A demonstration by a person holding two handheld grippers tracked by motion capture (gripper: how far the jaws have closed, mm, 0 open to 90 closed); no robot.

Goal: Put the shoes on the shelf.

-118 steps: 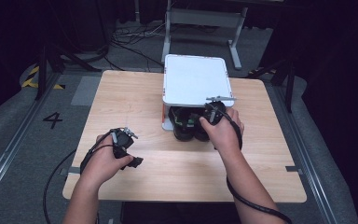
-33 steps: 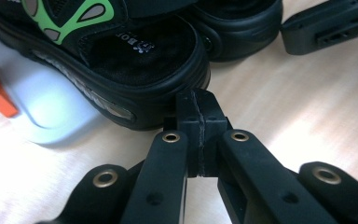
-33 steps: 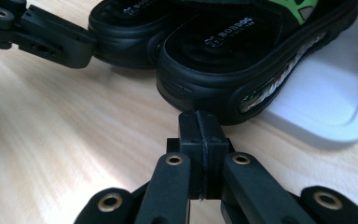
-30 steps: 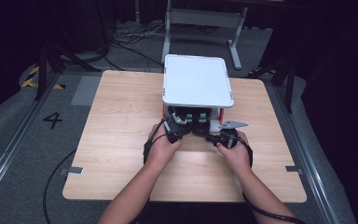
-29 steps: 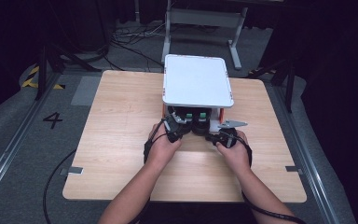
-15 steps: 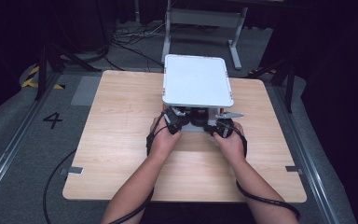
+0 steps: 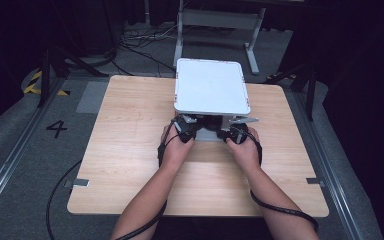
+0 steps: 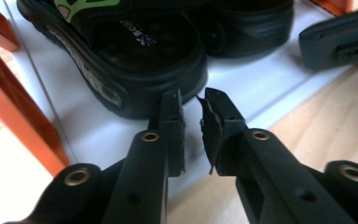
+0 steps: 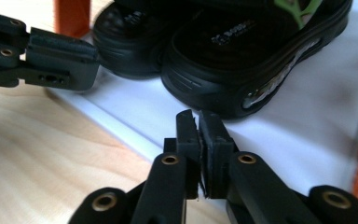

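Note:
A pair of black sandals sits on the lower white board (image 8: 261, 88) of a small rack with orange legs (image 8: 23, 121). One sandal (image 8: 135, 51) with green marks lies just beyond my left gripper (image 8: 189, 100). Its jaws have just been opening and stand a little apart with nothing between them. My right gripper (image 9: 197, 119) points at the other sandal (image 9: 247, 56). Its jaws have just begun to part, but the pads still practically touch and hold nothing. In the high view both grippers, left (image 7: 189, 127) and right (image 7: 231, 131), sit at the rack's front edge.
The rack's white top board (image 7: 210, 87) overhangs the sandals and both grippers' tips. The rack stands at the far middle of a wooden table (image 7: 125, 130). Each gripper view shows the other gripper close by, the right one (image 8: 340, 39) and the left one (image 9: 51, 58).
Both hands have slid a little forward, up to the rack's front edge. Some seconds ago the left hand was at the table's near left and the right hand was by the sandals.

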